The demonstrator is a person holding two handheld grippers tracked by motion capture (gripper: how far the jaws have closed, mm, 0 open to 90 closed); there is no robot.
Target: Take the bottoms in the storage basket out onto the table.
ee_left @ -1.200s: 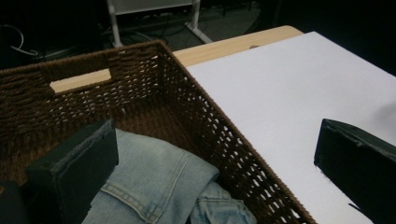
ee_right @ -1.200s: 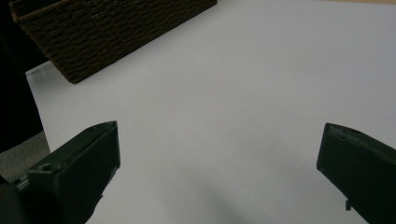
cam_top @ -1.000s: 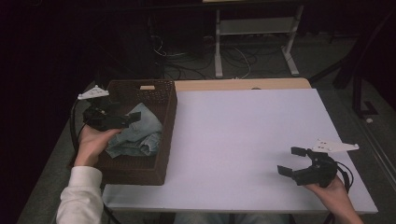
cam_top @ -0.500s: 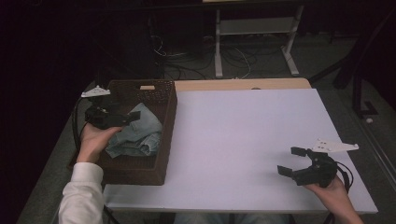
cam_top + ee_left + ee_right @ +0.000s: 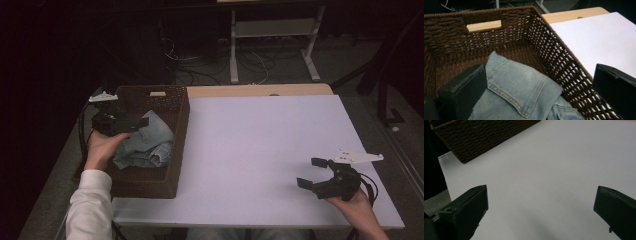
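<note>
White tabletop (image 5: 260,150) takes up most of the high view, with a strip of bare wood (image 5: 260,90) along its far edge and dark floor beyond, where cables and one pale metal stand (image 5: 272,42) can be made out.

At about nine o'clock on the table sits one brown woven basket (image 5: 172,165), its near end reaching the table's front edge. One handle slot (image 5: 484,25) is cut in its far wall. Inside lies one piece of light blue denim clothing (image 5: 145,147), crumpled, its stitched edge visible in the left gripper view (image 5: 524,85).

One left gripper (image 5: 131,125) hangs over the basket, held by a hand in a white sleeve (image 5: 90,205). In its own view (image 5: 539,92) the two black jaws stand wide apart, one low on each side of the denim, the left jaw just beside or touching the cloth and the right one over the basket's side wall. Nothing is pinched between them.

Between nine and four o'clock the white surface carries nothing.

At about four o'clock, near the front right corner, one right gripper (image 5: 314,172) is held just above the table, well apart from the basket. Its two jaws are likewise spread wide, with bare tabletop between them in its own view (image 5: 541,212), and one corner of the basket at eleven o'clock there (image 5: 481,135).
</note>
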